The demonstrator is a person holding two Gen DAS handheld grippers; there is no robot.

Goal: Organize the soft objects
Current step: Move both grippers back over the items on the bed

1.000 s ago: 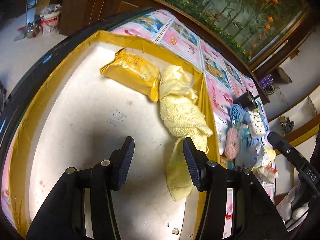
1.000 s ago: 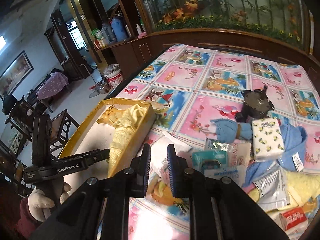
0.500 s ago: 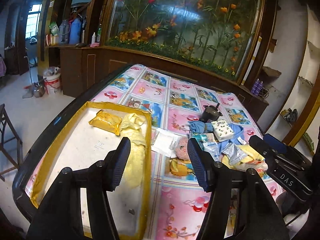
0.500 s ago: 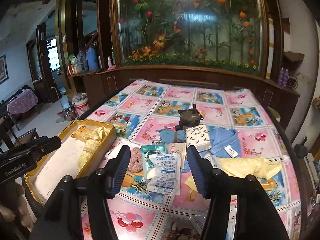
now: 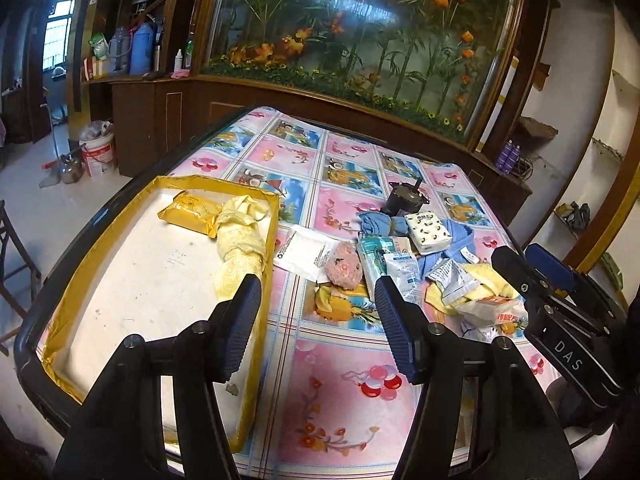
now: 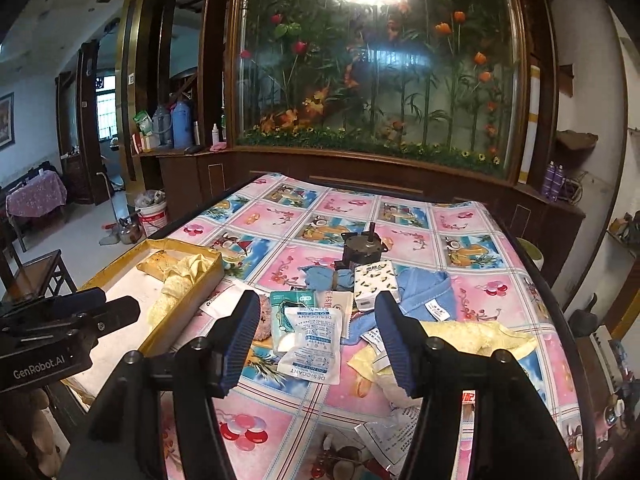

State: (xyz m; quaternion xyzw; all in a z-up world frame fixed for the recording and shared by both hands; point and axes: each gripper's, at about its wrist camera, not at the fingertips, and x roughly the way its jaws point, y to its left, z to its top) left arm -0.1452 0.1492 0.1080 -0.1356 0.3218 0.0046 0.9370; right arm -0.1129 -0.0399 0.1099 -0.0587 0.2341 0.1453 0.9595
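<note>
Left hand-held gripper (image 5: 318,328): jaws spread wide, nothing between them, held above the near edge of the counter (image 5: 340,392), over the seam between the yellow-rimmed tray (image 5: 64,300) and the patterned cloth.

Right hand-held gripper (image 6: 316,340): jaws likewise spread wide and holding nothing, raised above the pile of loose items at mid-counter.

Tray contents: a yellow towel (image 5: 240,248) lies bunched along the tray's right wall, its far end touching a yellow packet (image 5: 188,214) near the far corner. The rest of the tray floor shows bare white.

Outside the tray, on the cloth: a pink fuzzy item (image 5: 344,268) rests on a white sheet (image 5: 304,252) just beside the tray wall. Next to it are a desiccant pouch (image 6: 314,344) and a teal packet (image 6: 290,304). A patterned tissue pack (image 6: 376,282) sits on a blue garment (image 6: 434,292); a rolled blue cloth (image 6: 320,278) lies just beside a dark motor-like object (image 6: 362,246), whose exact nature cannot be made out. A second yellow towel (image 6: 480,338) lies spread at the right of the pile, partly hidden by the right gripper's finger.
</note>
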